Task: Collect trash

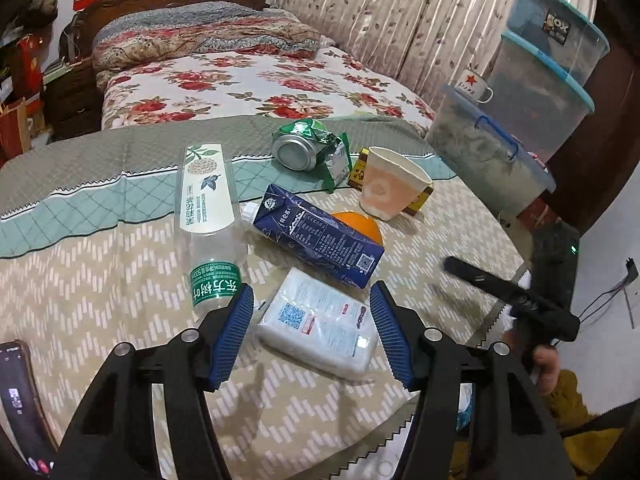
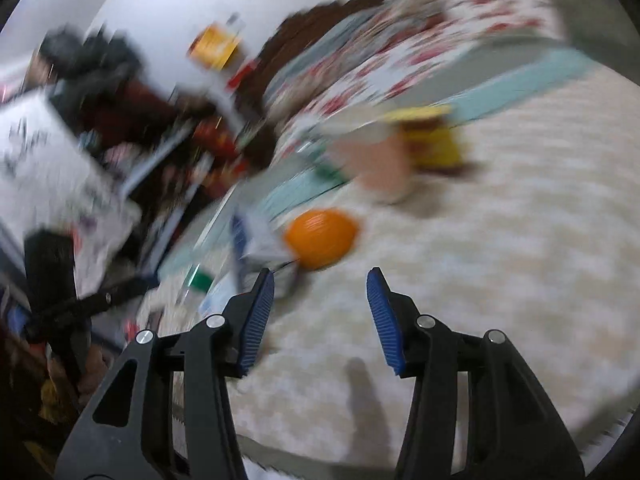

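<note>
One white tissue packet [image 1: 320,326] lies flat on the counter [image 1: 100,300], directly ahead between the spread, empty left tongs [image 1: 312,334], its long axis slanting across their gap, while the right tongs [image 2: 320,316], likewise spread, hover empty farther off.

bed [image 1: 256,76] with floral cover behind the table; folded quilt [image 1: 200,36] at its head. three lidded plastic bins [image 1: 548,80] stacked at right, enamel mug [image 1: 478,86] on the lowest. phone [image 1: 18,396] at the table's left edge.
</note>
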Tool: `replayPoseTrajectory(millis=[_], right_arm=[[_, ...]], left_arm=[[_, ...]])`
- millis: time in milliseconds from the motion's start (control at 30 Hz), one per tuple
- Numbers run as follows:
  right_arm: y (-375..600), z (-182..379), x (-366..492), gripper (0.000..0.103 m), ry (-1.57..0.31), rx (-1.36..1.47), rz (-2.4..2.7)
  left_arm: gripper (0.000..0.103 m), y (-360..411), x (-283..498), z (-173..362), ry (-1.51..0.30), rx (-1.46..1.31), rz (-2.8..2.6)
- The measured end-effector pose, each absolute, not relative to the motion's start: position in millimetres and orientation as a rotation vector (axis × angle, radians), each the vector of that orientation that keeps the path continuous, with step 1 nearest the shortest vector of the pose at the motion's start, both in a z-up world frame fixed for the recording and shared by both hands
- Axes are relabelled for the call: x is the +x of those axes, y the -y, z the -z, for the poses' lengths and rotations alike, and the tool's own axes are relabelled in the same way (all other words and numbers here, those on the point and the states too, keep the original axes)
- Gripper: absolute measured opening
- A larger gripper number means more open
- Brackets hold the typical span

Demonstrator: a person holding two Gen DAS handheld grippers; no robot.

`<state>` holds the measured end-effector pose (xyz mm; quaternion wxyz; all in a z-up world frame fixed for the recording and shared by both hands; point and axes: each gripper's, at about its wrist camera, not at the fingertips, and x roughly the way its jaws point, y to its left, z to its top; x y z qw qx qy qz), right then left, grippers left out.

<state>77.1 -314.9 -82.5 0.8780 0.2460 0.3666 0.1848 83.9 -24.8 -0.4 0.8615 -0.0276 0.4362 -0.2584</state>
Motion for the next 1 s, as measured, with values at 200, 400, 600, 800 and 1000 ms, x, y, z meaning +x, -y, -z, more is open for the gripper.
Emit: replayPoseTrajectory(millis=[200,400,600,800,1000], right_arm=[[246.9,69.3,118.6,0.069,-0.78,0.289,-0.411],[191.7,81.9,150.5,0.071,-0.856,0.028,-0.379],[197.9,69.6,123.6,0.059,-0.782,0.05,-0.351],[246.2,50.1,53.6,0.057,-0.68,0.183,-0.234],[288.0,82.9,18.9,0.08,-0.796,0.23,-0.047]], left_arm=[[0.057,18.7,73.7,7.7,-0.906,-0.053,0.622],[0.057,7.0,63.6,17.7,-0.921,-0.074,0.682],[0.057,4.8,64.7,24.5,-0.943,-0.114,0.72],[0.057,29.0,57.4,36.4,-1.018,-0.099,0.826],[0.064,40.7,52.7,52.6,-1.072,-0.061,0.807]])
